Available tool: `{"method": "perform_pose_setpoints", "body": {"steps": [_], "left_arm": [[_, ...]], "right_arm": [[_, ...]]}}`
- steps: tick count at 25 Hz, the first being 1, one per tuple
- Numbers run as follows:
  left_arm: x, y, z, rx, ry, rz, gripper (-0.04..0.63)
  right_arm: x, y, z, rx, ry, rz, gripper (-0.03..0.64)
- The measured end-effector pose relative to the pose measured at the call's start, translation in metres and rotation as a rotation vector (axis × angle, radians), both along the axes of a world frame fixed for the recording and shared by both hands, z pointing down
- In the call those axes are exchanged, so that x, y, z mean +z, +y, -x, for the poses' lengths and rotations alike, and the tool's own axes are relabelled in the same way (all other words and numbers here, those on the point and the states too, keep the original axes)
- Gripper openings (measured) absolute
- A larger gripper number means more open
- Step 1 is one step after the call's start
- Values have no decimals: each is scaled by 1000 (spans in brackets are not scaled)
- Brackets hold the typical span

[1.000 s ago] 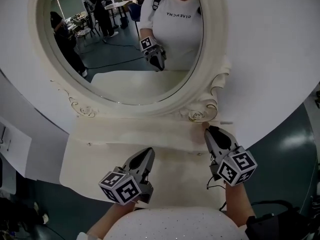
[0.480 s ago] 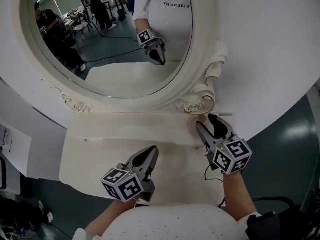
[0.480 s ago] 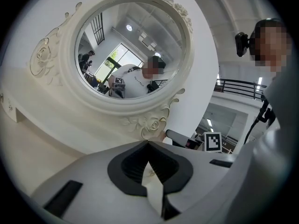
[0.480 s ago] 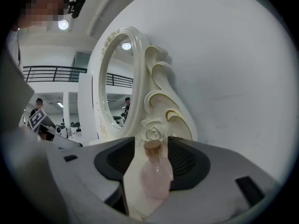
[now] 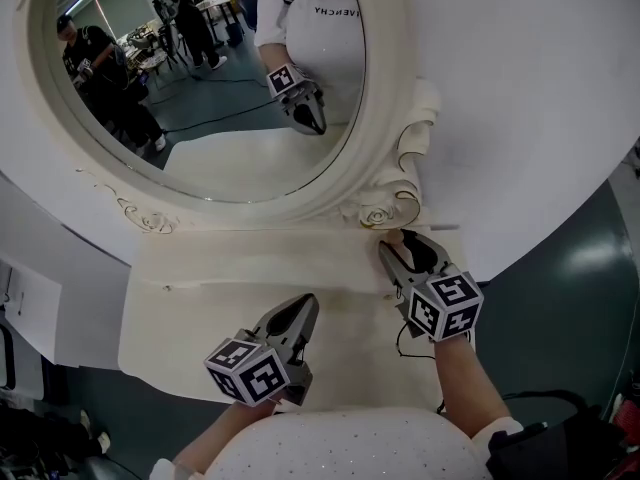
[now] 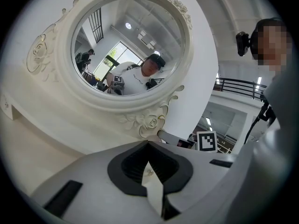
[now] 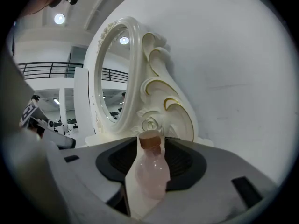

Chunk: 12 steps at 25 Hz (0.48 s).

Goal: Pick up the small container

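The small container (image 7: pixel 152 169) is a pale pink bottle with a brown cap, standing on the cream dressing table (image 5: pixel 200 308) close to the carved foot of the mirror frame (image 5: pixel 380 213). My right gripper (image 7: pixel 152 146) has its jaws on either side of the bottle and they are closing, with a sliver of table still showing beside it. In the head view the right gripper (image 5: pixel 398 246) hides most of the bottle. My left gripper (image 5: pixel 300 306) hovers over the table's front middle, shut and empty; in its own view, the left gripper (image 6: pixel 149 146) points at the mirror.
A large oval mirror (image 5: pixel 200 88) in an ornate cream frame stands at the back of the table and reflects the person and a room with people. A white wall panel (image 5: pixel 520 118) rises behind. The table's front edge (image 5: pixel 180 368) is near my body.
The right gripper has moved forward and left to the foot of the mirror frame, and its jaws have spread around the bottle. The left gripper has barely moved.
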State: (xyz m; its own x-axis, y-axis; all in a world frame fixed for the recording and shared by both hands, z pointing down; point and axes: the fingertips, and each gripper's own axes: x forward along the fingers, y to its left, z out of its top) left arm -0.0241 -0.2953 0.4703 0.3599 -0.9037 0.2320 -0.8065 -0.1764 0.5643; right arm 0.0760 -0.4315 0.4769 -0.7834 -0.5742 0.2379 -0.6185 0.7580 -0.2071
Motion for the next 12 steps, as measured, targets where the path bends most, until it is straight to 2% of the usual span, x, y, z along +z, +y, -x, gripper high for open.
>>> {"method": "perform_pose_setpoints", "body": {"steps": [6, 9, 12], "left_arm": [[3, 2, 2, -5, 7, 7, 3], [7, 3, 4, -14, 8, 12, 2], [7, 3, 4, -17, 8, 13, 2]], "right_arm": [[3, -1, 5, 4, 37, -36, 184], [2, -4, 7, 2, -2, -12, 160], [1, -6, 7, -13, -32, 14, 169]]}}
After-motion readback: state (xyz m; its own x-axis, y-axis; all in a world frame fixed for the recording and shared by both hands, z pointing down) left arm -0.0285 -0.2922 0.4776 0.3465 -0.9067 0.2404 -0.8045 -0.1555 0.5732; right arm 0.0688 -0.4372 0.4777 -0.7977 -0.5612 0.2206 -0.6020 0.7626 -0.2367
